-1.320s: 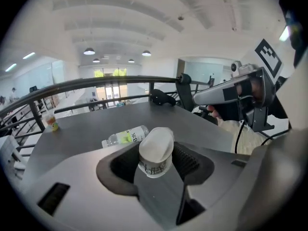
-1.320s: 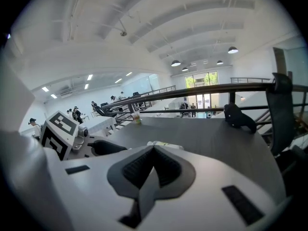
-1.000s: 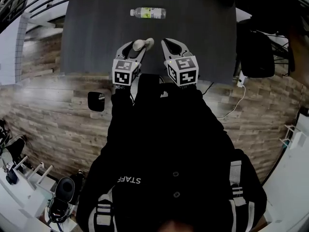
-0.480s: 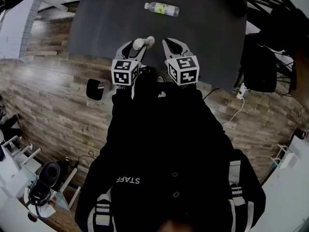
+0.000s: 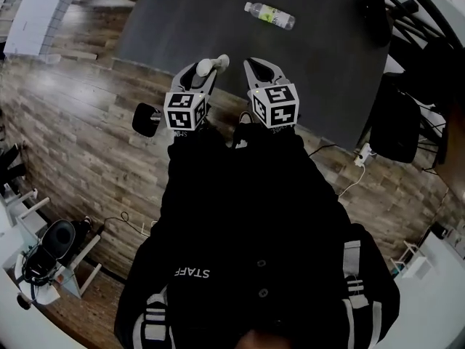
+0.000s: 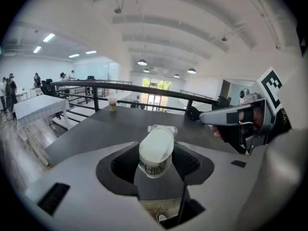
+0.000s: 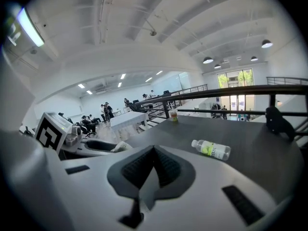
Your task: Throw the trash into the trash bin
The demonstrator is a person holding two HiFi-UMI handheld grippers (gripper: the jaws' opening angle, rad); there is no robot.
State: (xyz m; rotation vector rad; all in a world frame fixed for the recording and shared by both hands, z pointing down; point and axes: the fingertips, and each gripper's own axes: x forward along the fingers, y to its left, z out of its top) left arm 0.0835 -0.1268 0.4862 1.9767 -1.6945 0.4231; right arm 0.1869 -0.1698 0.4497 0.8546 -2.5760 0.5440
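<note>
Since the earlier frames the table (image 5: 218, 20) and the bottle (image 5: 269, 15) on it have slid up and to the right in the head view. More wood floor (image 5: 80, 115) now shows left of the fingers, so the person seems to be turning away leftward. Both grippers sit as before, side by side in front of the body. The left gripper (image 5: 207, 71) has its fingers closed on a white paper cup (image 6: 156, 150), pinched across its body btwn the pads w/ one end sticking out past the tips. The right gripper (image 7: 154, 153) has its fingers closed together, nothing btwn them. The bottle lies on its side on the table, well ahead of the right fingers and off to their right. No bin shows in any view. Handling, my guess: the cup is light, thin-walled and soft, and looks a bit squashed already. More squeeze only crumples it, no harm for trash, but a slack hold could let it slip, so the mid-body pinch is fine. The bottle is prob. light, round and slick and will roll. Take it across the middle at the label, fingers square to its length.
</note>
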